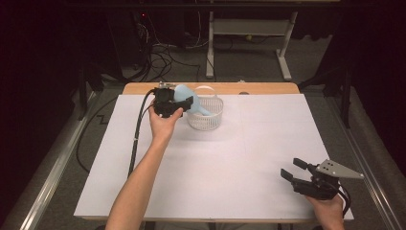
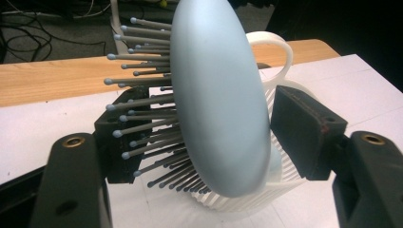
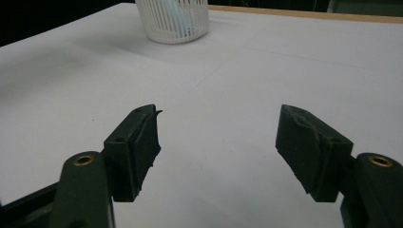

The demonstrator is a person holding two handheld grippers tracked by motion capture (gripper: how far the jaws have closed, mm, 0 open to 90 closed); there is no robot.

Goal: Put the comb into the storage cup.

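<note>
the left forearm reaches up the worktop toward its far edge, its hand carrying the left gripper — jaws partly apart. the right hand rests at the near right corner — right gripper gaping wide, nothing between.

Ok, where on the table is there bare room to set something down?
The white sheet is bare between the basket and the right gripper, and along its right side. It is crowded at the far left, where the left gripper has the hairbrush over the basket.
</note>
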